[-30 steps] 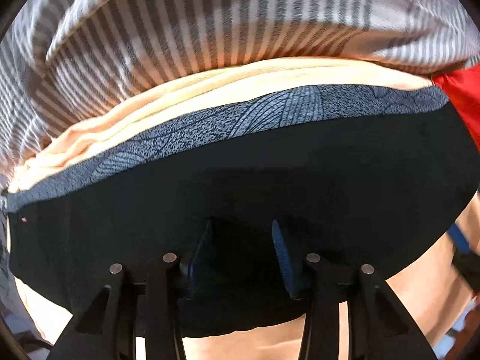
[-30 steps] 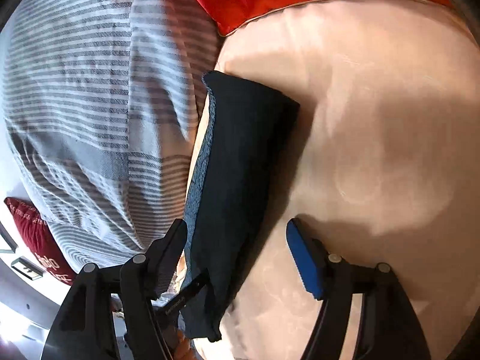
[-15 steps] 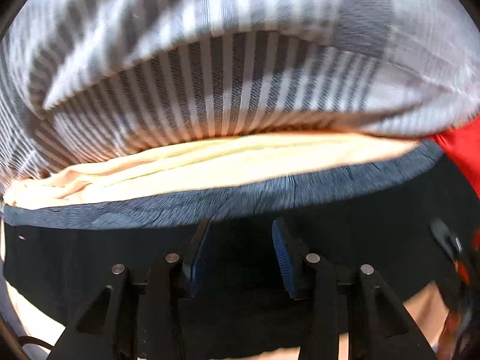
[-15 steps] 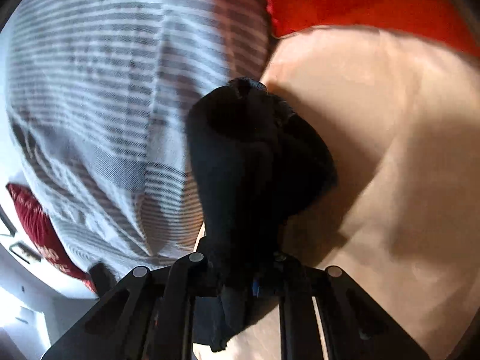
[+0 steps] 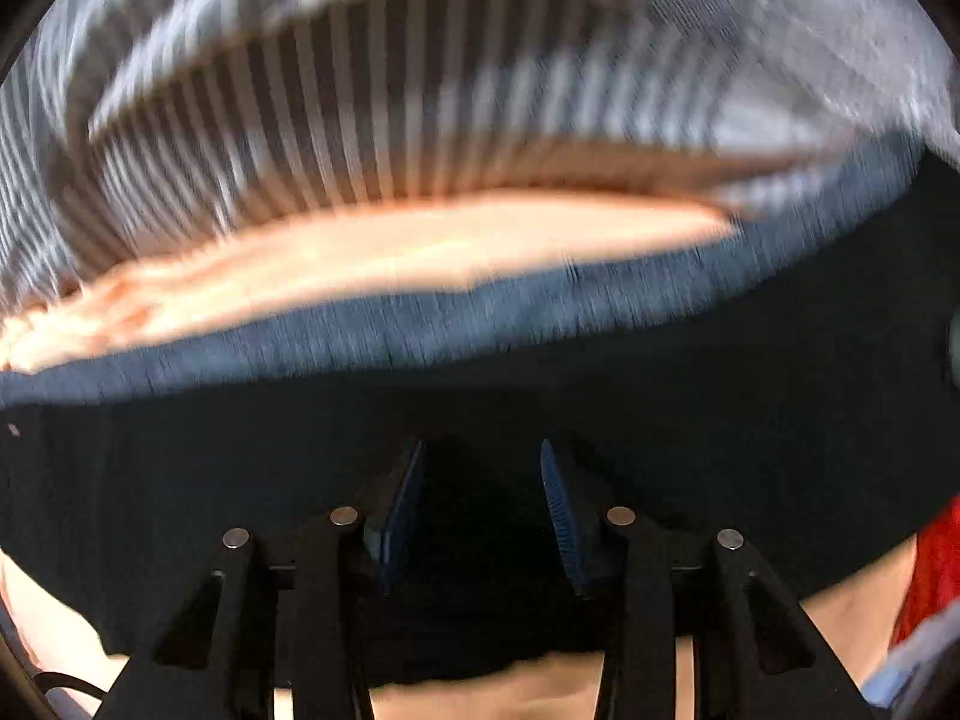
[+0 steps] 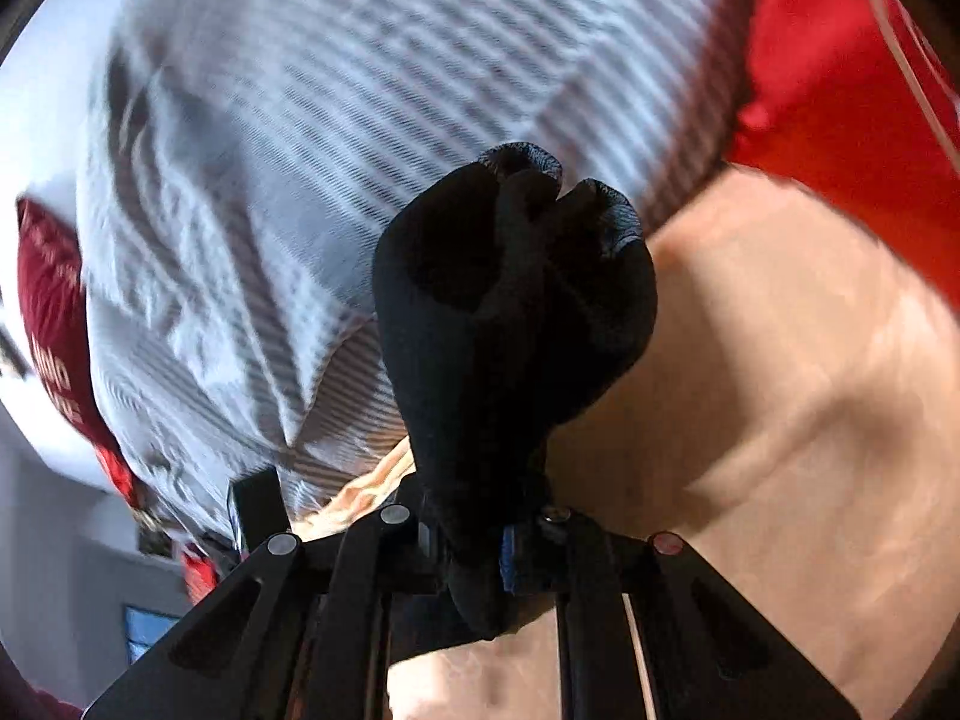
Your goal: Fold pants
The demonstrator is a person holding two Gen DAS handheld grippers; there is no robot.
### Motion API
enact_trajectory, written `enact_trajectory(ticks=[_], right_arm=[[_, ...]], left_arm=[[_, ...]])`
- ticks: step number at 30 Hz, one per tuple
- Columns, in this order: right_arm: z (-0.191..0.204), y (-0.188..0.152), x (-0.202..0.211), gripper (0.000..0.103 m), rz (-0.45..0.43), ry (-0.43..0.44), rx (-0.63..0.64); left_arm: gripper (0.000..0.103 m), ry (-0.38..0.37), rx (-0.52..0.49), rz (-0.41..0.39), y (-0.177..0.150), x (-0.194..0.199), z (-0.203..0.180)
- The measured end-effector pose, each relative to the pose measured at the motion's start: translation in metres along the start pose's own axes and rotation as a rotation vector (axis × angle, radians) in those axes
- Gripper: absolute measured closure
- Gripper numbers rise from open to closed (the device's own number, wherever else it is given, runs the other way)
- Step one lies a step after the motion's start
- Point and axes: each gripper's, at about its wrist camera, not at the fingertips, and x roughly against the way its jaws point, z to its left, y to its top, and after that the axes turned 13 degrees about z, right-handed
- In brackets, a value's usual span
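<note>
The black pants (image 5: 720,432) lie folded into a long band across the left wrist view, with a blue-grey patterned edge (image 5: 420,336) on the far side. My left gripper (image 5: 480,498) points down onto the band, its blue pads (image 5: 555,510) partly apart, closed on a thick fold of the black cloth. In the right wrist view, one end of the pants (image 6: 510,300) stands up bunched in a dark lump from my right gripper (image 6: 480,540). That gripper is shut on the cloth and holds it raised off the peach sheet (image 6: 780,360).
A grey and white striped blanket (image 6: 360,90) is heaped just beyond the pants, also in the left wrist view (image 5: 420,90). A red pillow (image 6: 840,90) lies at the far right. A dark red cushion (image 6: 54,312) sits at the left edge.
My right gripper closed on the end of the pants, then lifted and rolled with it, so the cloth now bunches upward. My left gripper rose a little with the band still between its pads.
</note>
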Motion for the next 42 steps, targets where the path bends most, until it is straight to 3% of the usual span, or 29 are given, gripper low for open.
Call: enact_trajectory(ticks=[1,4,7,8,12,16,21,23,25,27,28,29,31,34,35,36,38,42], right_arm=[[0.013,-0.001,-0.002,0.09,0.01,-0.027,0.037],[0.048,-0.007,-0.013,0.09,0.035,-0.087,0.133],[0.083,-0.014,-0.021,0.09,0.046,-0.128,0.222],[0.097,-0.016,-0.026,0.09,0.053,-0.145,0.25],[0.146,-0.039,-0.059,0.09,0.095,-0.219,0.376],[0.2,-0.08,-0.129,0.09,0.168,-0.334,0.519],[0.218,-0.136,-0.238,0.09,0.298,-0.503,0.603],[0.217,-0.155,-0.28,0.082,0.347,-0.612,0.625],[0.224,-0.171,-0.298,0.08,0.324,-0.73,0.694],[0.238,-0.182,-0.3,0.068,0.315,-0.759,0.757],[0.243,-0.187,-0.295,0.055,0.321,-0.744,0.786],[0.248,-0.194,-0.285,0.05,0.325,-0.711,0.814],[0.249,-0.201,-0.256,0.049,0.318,-0.656,0.845],[0.237,-0.196,-0.213,0.049,0.3,-0.604,0.783],[0.228,-0.189,-0.199,0.049,0.298,-0.588,0.723],[0.22,-0.183,-0.189,0.049,0.3,-0.575,0.668],[0.198,-0.169,-0.173,0.049,0.306,-0.56,0.555],[0.168,-0.154,-0.158,0.049,0.305,-0.566,0.411]], left_arm=[[0.061,-0.005,-0.008,0.024,-0.007,-0.007,-0.002],[0.061,0.054,-0.069,-0.044,-0.019,-0.006,-0.013],[0.062,-0.07,-0.019,0.022,-0.021,0.004,0.004],[0.062,-0.102,0.011,0.031,-0.024,0.013,0.02],[0.062,-0.091,0.096,-0.017,-0.047,0.051,0.088],[0.062,-0.035,0.203,-0.009,-0.071,0.071,0.182],[0.062,0.02,0.334,0.037,-0.106,0.071,0.269],[0.062,0.051,0.367,0.047,-0.134,0.06,0.287],[0.061,0.066,0.386,0.056,-0.146,0.06,0.309],[0.058,0.054,0.393,0.066,-0.144,0.058,0.324],[0.058,0.036,0.393,0.075,-0.144,0.058,0.327],[0.058,0.024,0.392,0.082,-0.145,0.057,0.331],[0.058,-0.026,0.378,0.096,-0.155,0.065,0.339],[0.054,-0.092,0.314,0.075,-0.147,0.076,0.333],[0.033,-0.118,0.283,0.067,-0.144,0.082,0.328],[0.019,-0.151,0.249,0.05,-0.142,0.088,0.32],[0.019,-0.21,0.181,0.009,-0.137,0.098,0.303],[0.019,-0.254,0.103,0.028,-0.113,0.092,0.277]])
